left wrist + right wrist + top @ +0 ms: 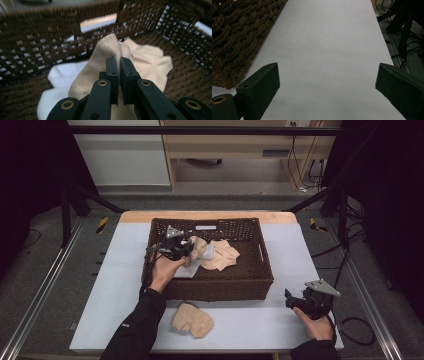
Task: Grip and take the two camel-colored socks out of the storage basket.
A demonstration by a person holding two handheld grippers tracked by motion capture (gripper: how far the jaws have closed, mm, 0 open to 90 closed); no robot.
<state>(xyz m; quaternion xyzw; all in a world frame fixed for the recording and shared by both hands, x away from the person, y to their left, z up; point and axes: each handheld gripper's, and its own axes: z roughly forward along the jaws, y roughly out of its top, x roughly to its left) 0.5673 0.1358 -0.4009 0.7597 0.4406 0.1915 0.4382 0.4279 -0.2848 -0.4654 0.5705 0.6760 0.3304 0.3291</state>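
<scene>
Table: grey top [280, 320] with dark floor all around, and a pale wood shelf at the back of the room.
Left hand: the hand [164, 270] reaches over the near wall of the basket, with its black sleeve low at the left.
Left gripper: the left gripper [186, 251] is inside the basket, at its left side. Its two black jaws are pressed close together, and a fold of tan cloth is pinched between them.
Held cloth: the tan cloth [106, 52] stands up in a peak above the jaws and hangs down around them.
White cloth: it [63, 75] lies flat on the basket floor, under the tan cloth.
Basket: the brown woven basket [225, 287] sits in the middle of the table.
Second cloth: another tan piece [222, 254] lies crumpled in the basket, just right of the gripper.
Loose cloth: one more tan piece [192, 320] lies on the table in front of the basket.
Right gripper: the right gripper [291, 299] rests low by the table's right corner, well apart from the basket. Its jaws are wide apart and hold nothing.
</scene>
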